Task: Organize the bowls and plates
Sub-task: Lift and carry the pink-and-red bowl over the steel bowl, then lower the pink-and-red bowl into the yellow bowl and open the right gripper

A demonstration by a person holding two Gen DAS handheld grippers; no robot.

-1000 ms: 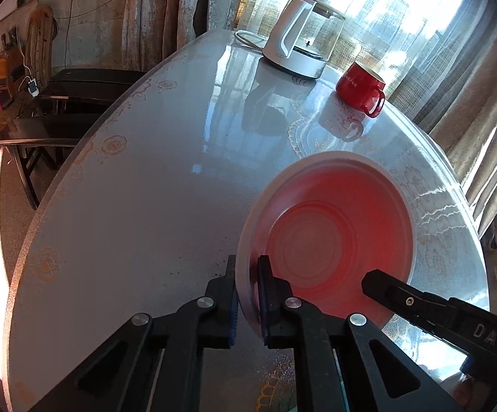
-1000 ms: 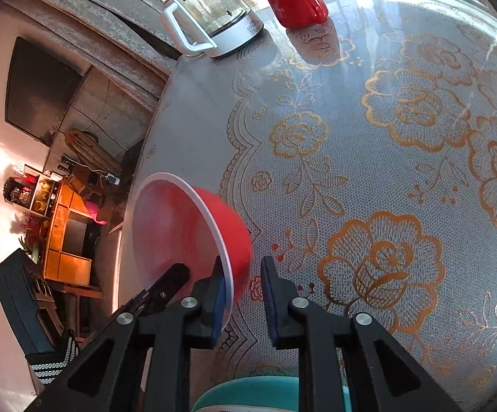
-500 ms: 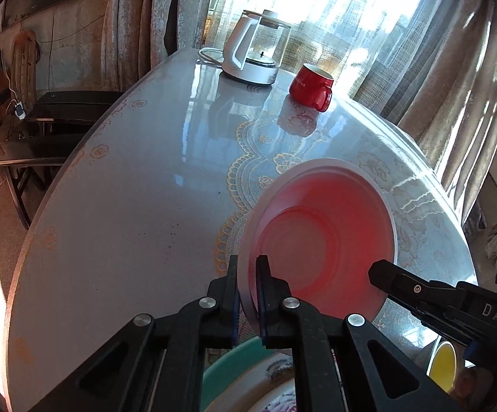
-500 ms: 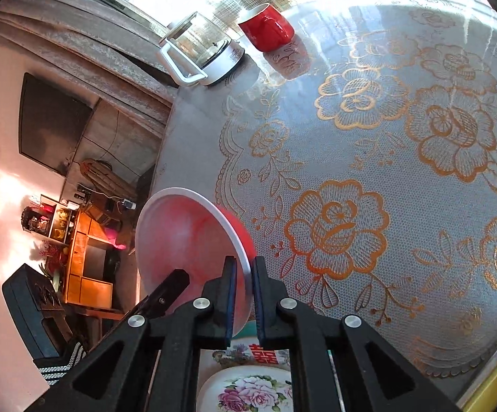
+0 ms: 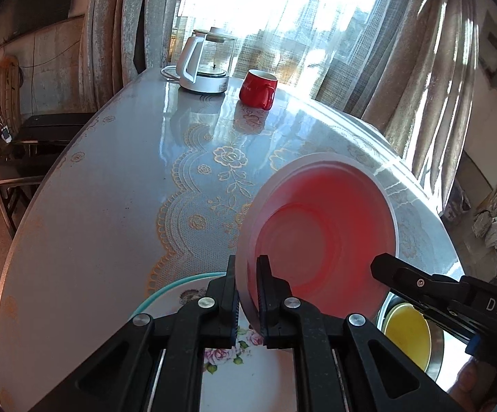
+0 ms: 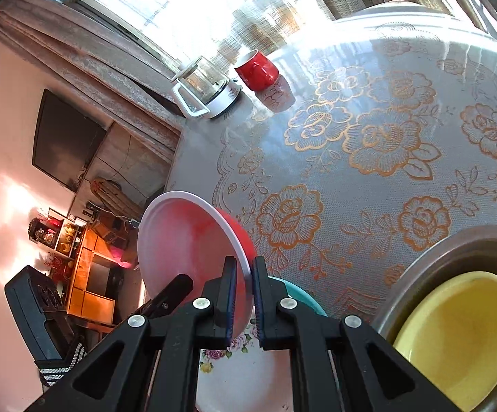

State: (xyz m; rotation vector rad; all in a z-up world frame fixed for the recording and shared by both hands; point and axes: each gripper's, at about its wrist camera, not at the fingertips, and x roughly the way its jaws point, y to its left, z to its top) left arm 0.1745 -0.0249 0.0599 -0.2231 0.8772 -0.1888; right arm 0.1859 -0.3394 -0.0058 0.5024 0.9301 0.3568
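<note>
Low in the middle of both views, my left tongs (image 5: 247, 288) and right tongs (image 6: 245, 295) pinch the red plate (image 5: 320, 240) above the flowered plate (image 5: 248, 374); I should lower it flat, slowly.

I see a glass kettle (image 5: 204, 68) by the window, a red mug (image 5: 257, 89) just beside it.

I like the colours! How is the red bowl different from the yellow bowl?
The red bowl is red outside and pale inside with a white rim; the yellow bowl is yellow all over. The red bowl is held up tilted, pinched at its rim by both the left tongs and the right tongs; the yellow bowl sits inside a metal bowl, untouched. Both are round and look empty.
</note>
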